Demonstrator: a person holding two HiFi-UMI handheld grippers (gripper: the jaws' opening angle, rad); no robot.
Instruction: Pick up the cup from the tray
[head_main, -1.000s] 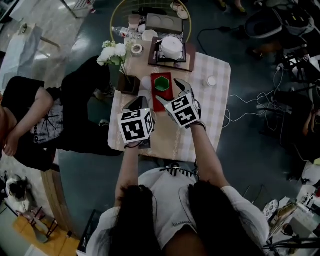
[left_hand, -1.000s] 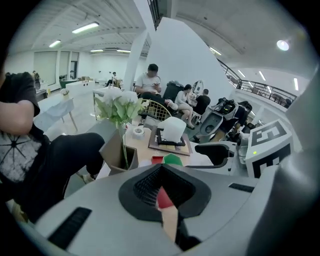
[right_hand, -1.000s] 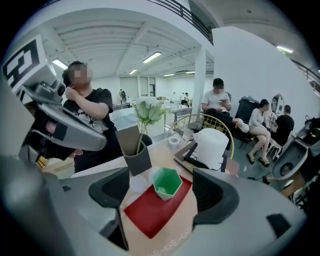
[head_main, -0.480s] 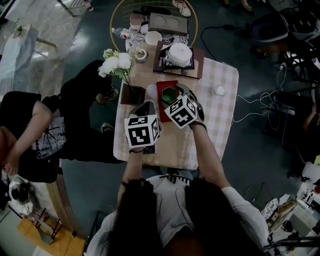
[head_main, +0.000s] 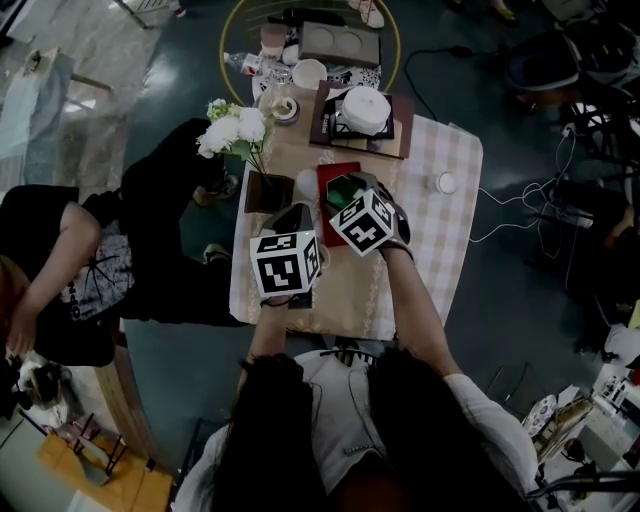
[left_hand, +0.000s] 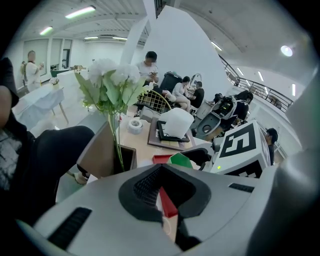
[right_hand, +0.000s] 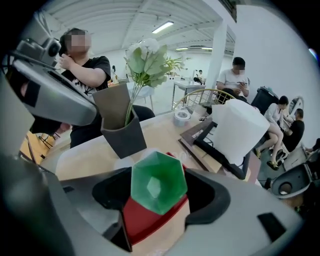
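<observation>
A green six-sided cup (right_hand: 159, 182) stands on a red tray (right_hand: 146, 222) on the table. My right gripper (right_hand: 159, 194) has one jaw on each side of the cup; the jaws are closing, and a little dark gap still shows at each side. From the head view the right gripper (head_main: 352, 187) covers most of the cup (head_main: 342, 190) and the tray (head_main: 334, 171). My left gripper (head_main: 297, 212) hangs just left of the tray, shut and empty. In the left gripper view, its tips (left_hand: 161, 187) meet, and beyond them are the cup (left_hand: 180, 160) and tray (left_hand: 159, 159).
A grey pot (head_main: 267, 190) of white flowers (head_main: 238, 130) stands left of the tray. Behind it a white round object (head_main: 365, 108) rests on a dark board, with a tape roll (head_main: 285, 108) beside. A small white disc (head_main: 446, 183) lies right. A person (head_main: 60, 260) sits at left.
My right gripper has moved forward over the tray, and its jaws now stand round the cup, which showed whole before. The left gripper has hardly moved.
</observation>
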